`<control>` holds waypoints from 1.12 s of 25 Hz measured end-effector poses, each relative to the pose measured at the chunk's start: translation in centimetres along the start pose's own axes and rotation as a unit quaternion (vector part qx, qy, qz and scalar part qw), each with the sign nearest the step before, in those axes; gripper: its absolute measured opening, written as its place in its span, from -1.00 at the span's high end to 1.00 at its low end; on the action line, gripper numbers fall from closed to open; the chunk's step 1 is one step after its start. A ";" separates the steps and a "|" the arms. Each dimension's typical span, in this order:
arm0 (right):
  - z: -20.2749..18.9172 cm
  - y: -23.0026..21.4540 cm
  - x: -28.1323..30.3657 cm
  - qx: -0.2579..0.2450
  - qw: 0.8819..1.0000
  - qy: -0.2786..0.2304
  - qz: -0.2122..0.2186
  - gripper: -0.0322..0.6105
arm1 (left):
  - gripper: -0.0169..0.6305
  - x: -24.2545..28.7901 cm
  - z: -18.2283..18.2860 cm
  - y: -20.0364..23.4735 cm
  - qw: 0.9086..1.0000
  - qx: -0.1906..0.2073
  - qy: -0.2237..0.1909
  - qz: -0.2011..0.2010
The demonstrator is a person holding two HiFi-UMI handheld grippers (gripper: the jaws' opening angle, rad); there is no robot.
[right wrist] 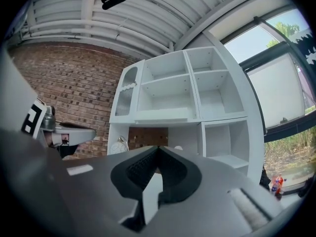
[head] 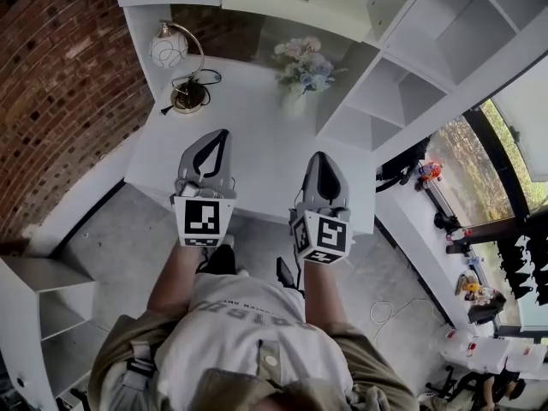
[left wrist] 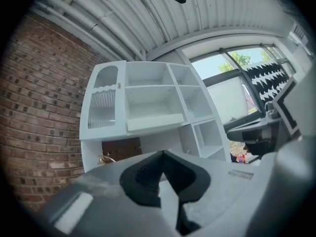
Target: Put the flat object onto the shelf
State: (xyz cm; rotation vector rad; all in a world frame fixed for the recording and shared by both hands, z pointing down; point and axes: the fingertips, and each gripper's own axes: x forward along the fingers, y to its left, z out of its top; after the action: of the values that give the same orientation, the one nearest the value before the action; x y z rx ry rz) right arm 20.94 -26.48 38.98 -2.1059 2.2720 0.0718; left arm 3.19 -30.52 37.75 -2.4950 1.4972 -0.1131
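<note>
Shelf (head: 411,88) faces level left hand-held gripper (head: 225,134), right hand-held gripper (head: 319,155).

Right hand-held gripper (right wrist: 157,148), jaws together — white shelf (right wrist: 170,95) beyond, perhaps a lamp (right wrist: 120,144)

Near half of the worktop (head: 257,144) is open; a lamp (head: 169,48) blocks its far left corner, and flowers (head: 304,65) stand at the far edge beside the shelf (head: 402,84).
</note>
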 end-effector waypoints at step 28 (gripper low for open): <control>3.1 1.0 -2.8 -0.040 0.998 -0.049 0.015 0.89 | 0.92 -2.9 0.9 -0.3 1.000 0.011 -0.004 0.005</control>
State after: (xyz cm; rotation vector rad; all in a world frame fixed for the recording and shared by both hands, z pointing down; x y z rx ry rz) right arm 20.18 -23.47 36.10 -2.0562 2.2796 0.2659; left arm 2.26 -27.65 37.07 -2.4671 1.4962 -0.1163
